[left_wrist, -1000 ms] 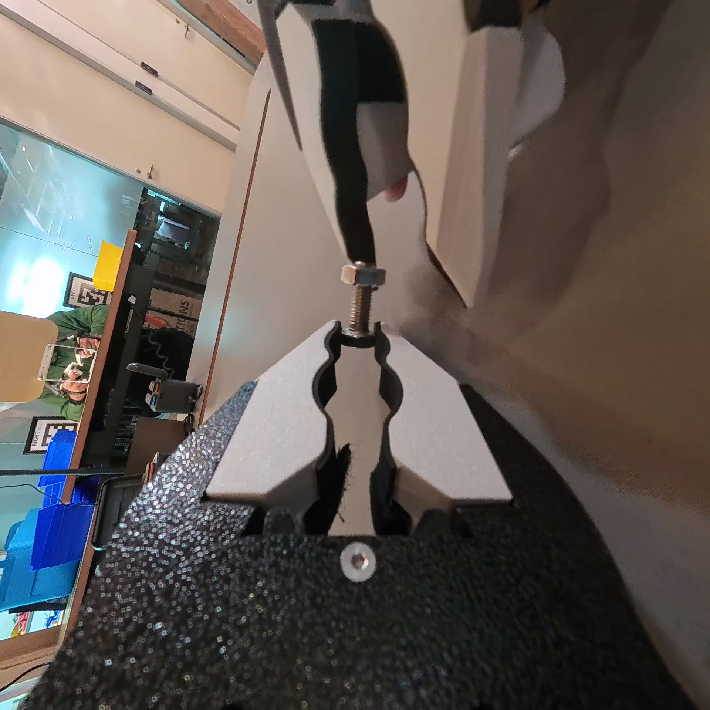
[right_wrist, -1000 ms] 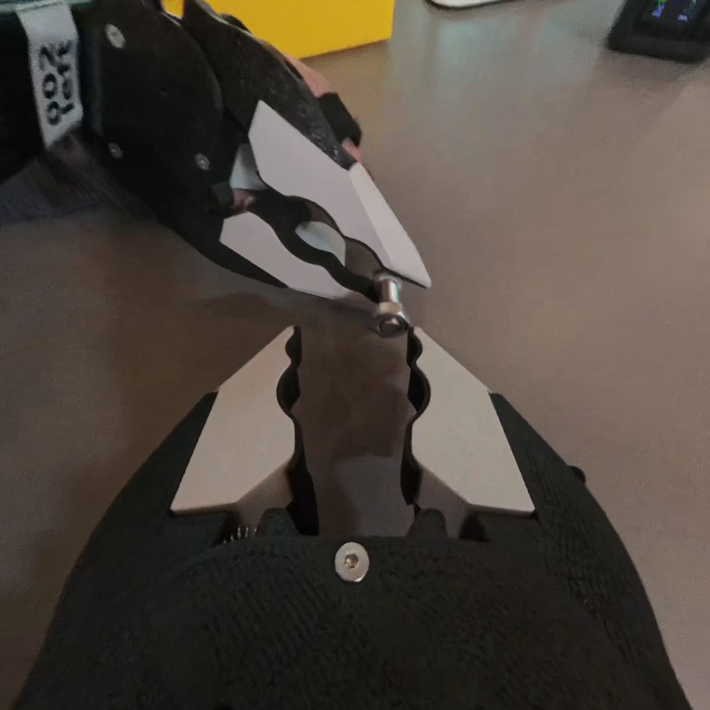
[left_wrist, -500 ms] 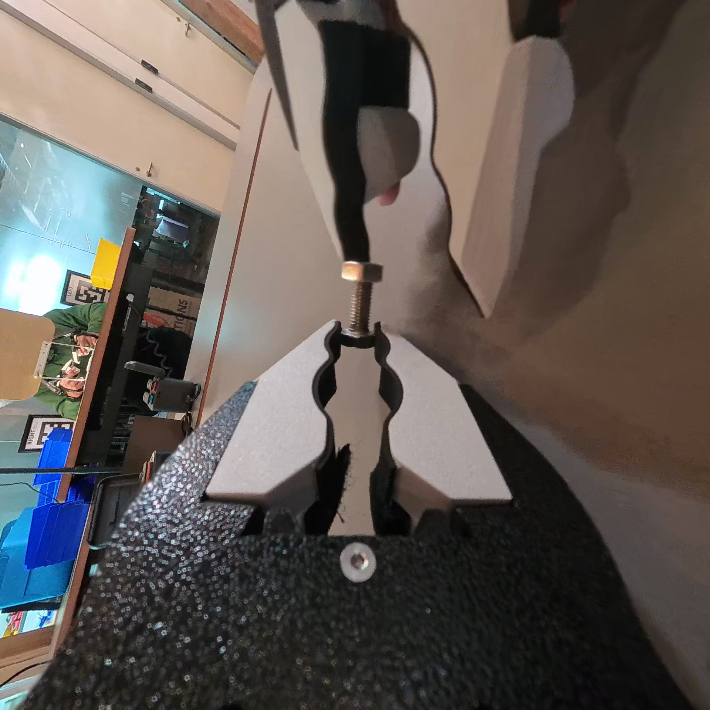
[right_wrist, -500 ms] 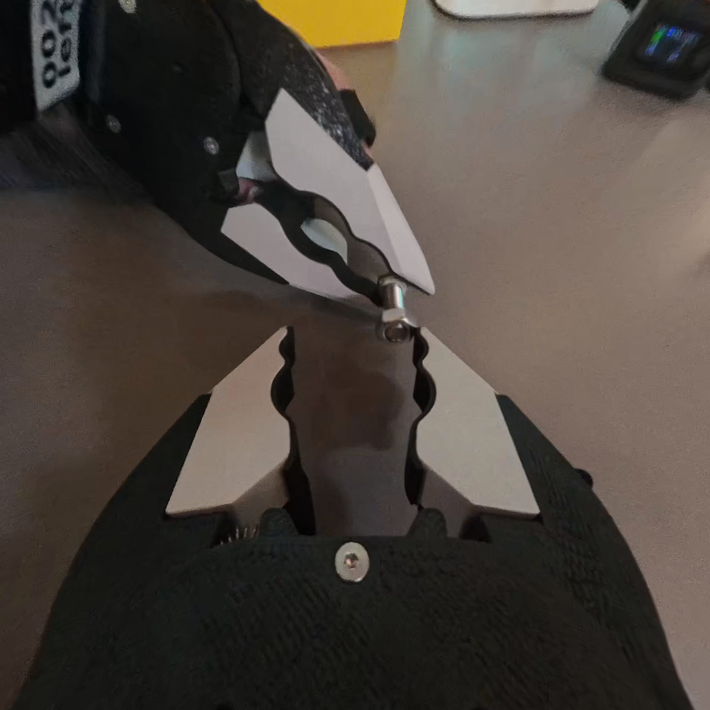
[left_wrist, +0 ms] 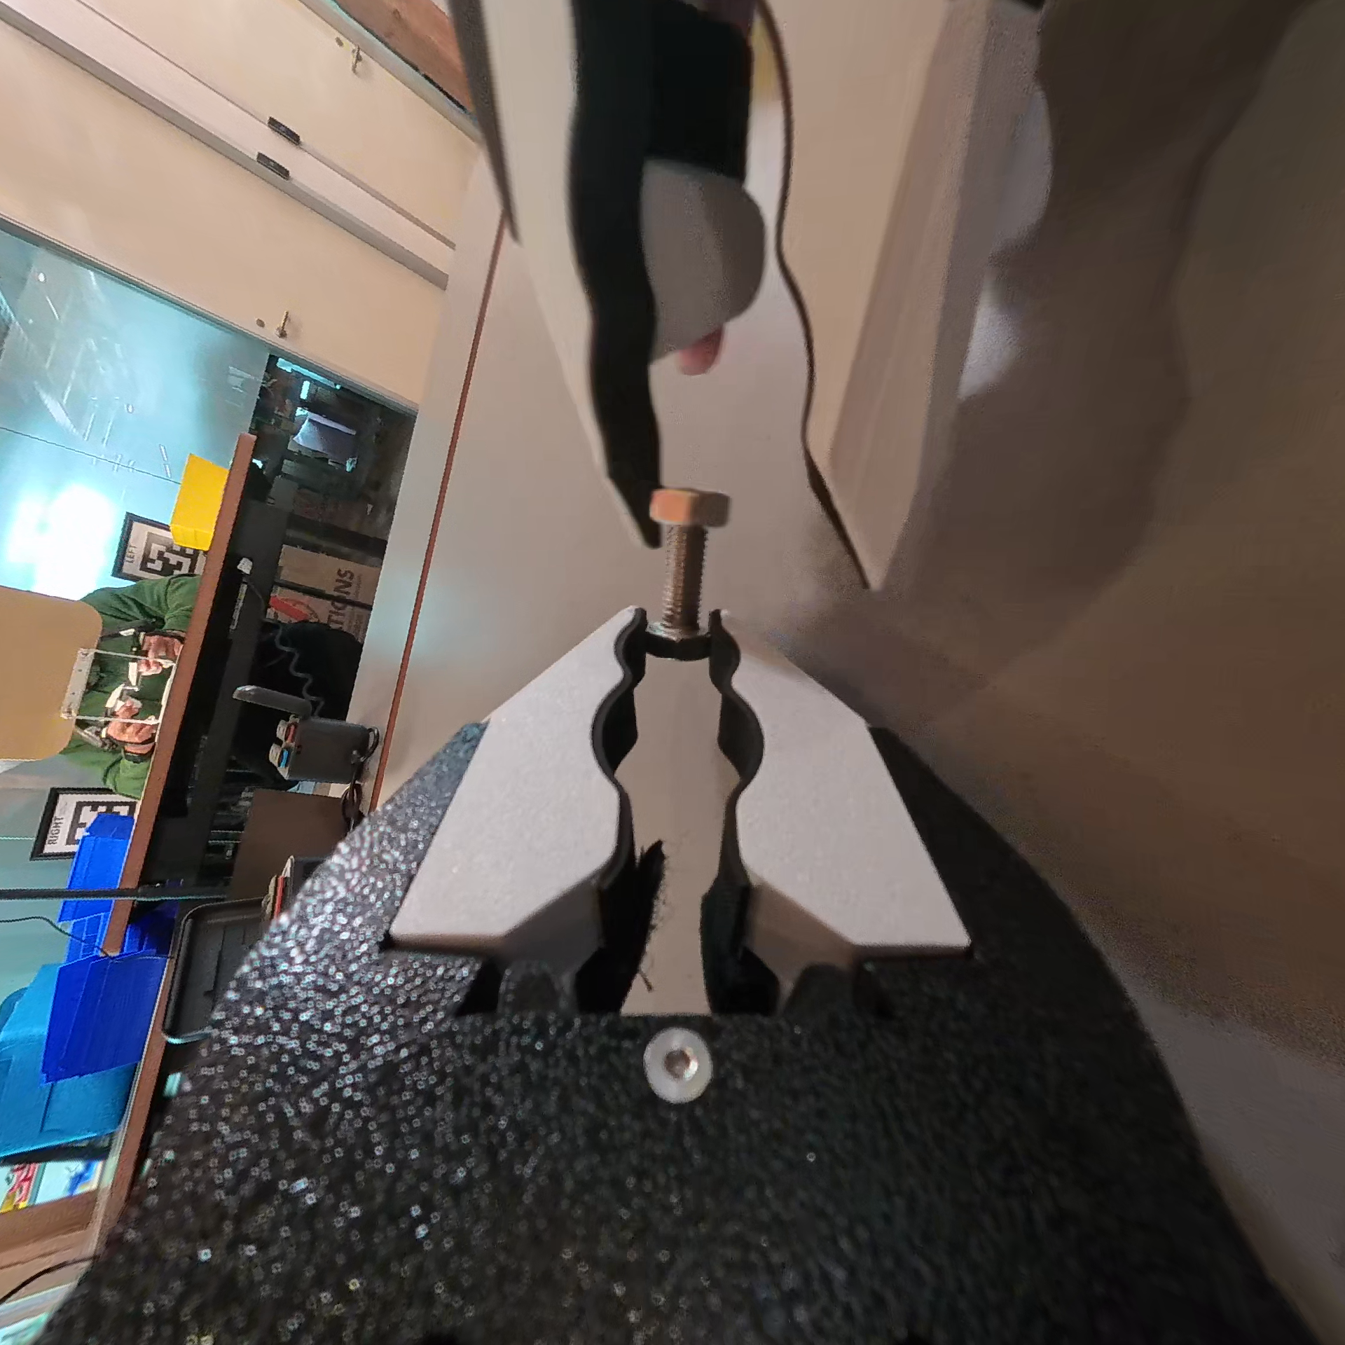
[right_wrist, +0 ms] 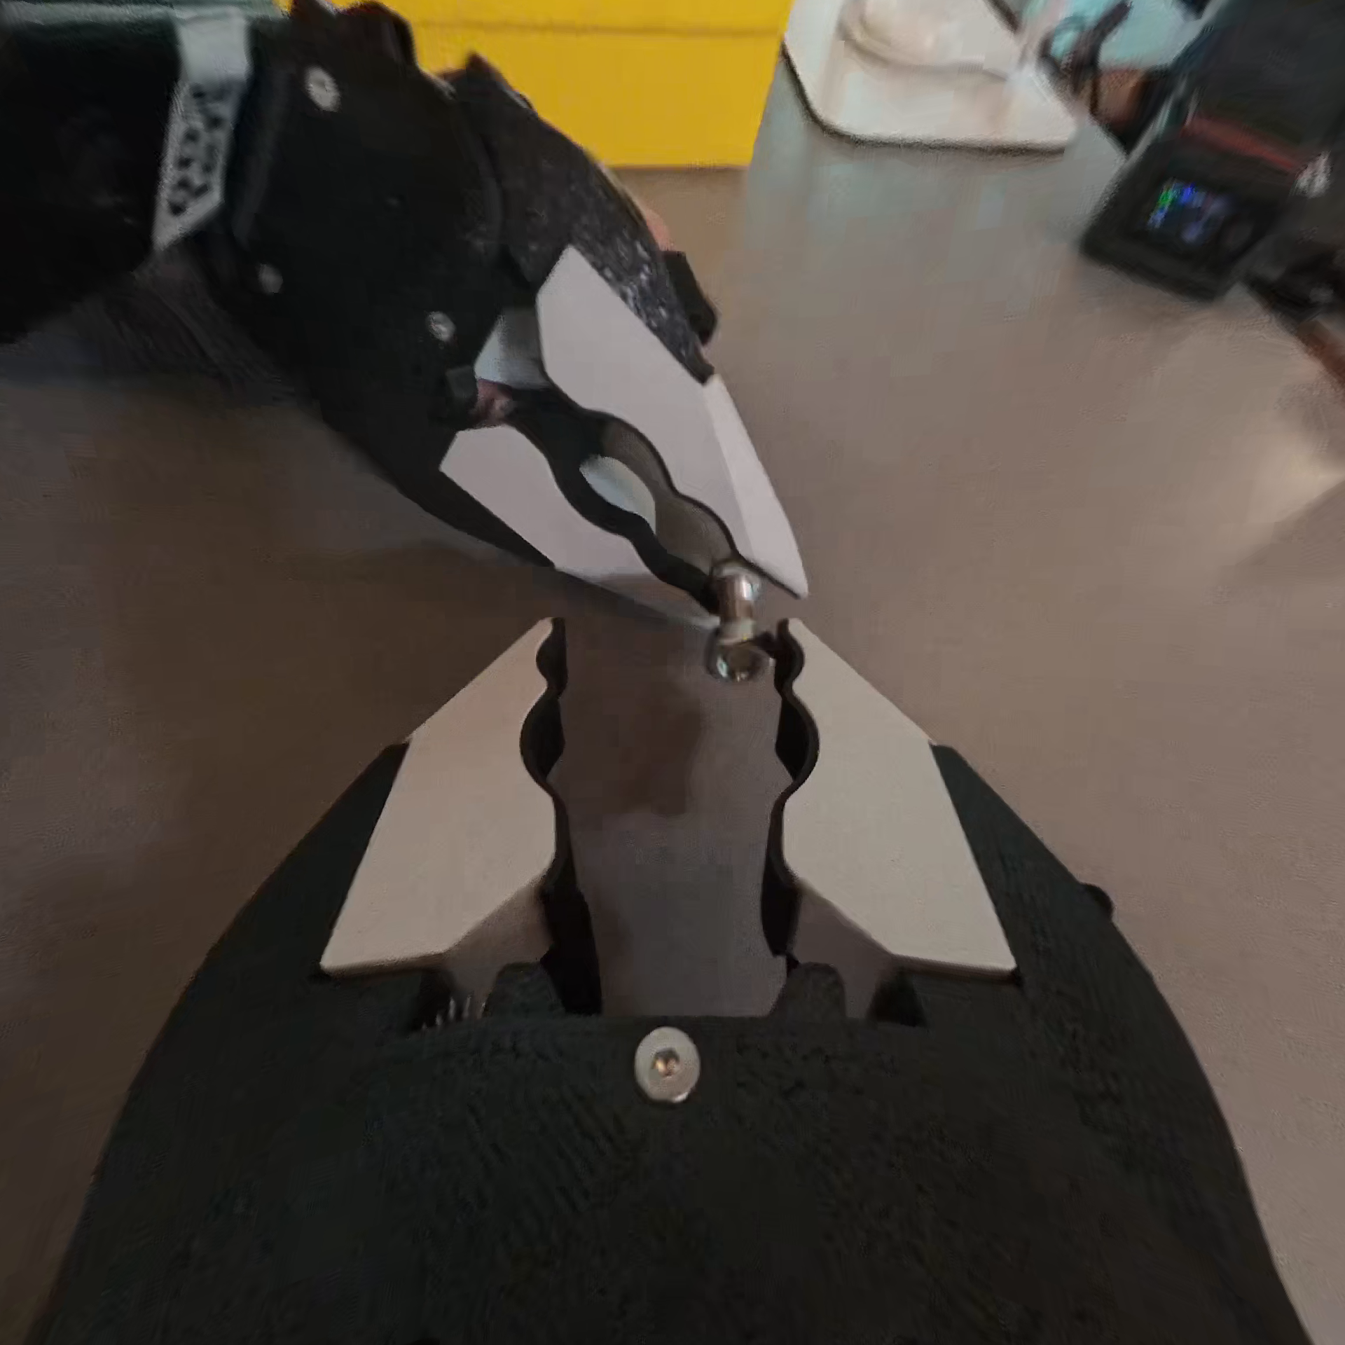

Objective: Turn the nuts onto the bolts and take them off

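Observation:
My left gripper (left_wrist: 677,626) is shut on the head of a steel bolt (left_wrist: 680,575), whose thread points away from the fingertips. A hex nut (left_wrist: 690,507) sits on the far end of the thread. My right gripper (right_wrist: 666,640) is open, and the nut (right_wrist: 736,659) lies just inside its right fingertip (right_wrist: 793,648). In the left wrist view the right gripper (left_wrist: 757,557) comes in from above, with one black pad against the nut's side and the other finger well apart. In the right wrist view the left gripper (right_wrist: 742,582) reaches in from the upper left with the bolt (right_wrist: 735,589).
Both grippers hover over a brown table (right_wrist: 1019,509). At its far edge stand a yellow box (right_wrist: 604,80), a white tray-like object (right_wrist: 931,94) and a black device with a small screen (right_wrist: 1193,211). Blue bins (left_wrist: 87,1019) stand in the room behind. Only a small space, under 4 cm, lies between the two pairs of fingers.
The right gripper has stayed open at the nut and shifted slightly, so its view shows more of the far table. The nut seems a little farther out along the thread. The left gripper has kept its hold.

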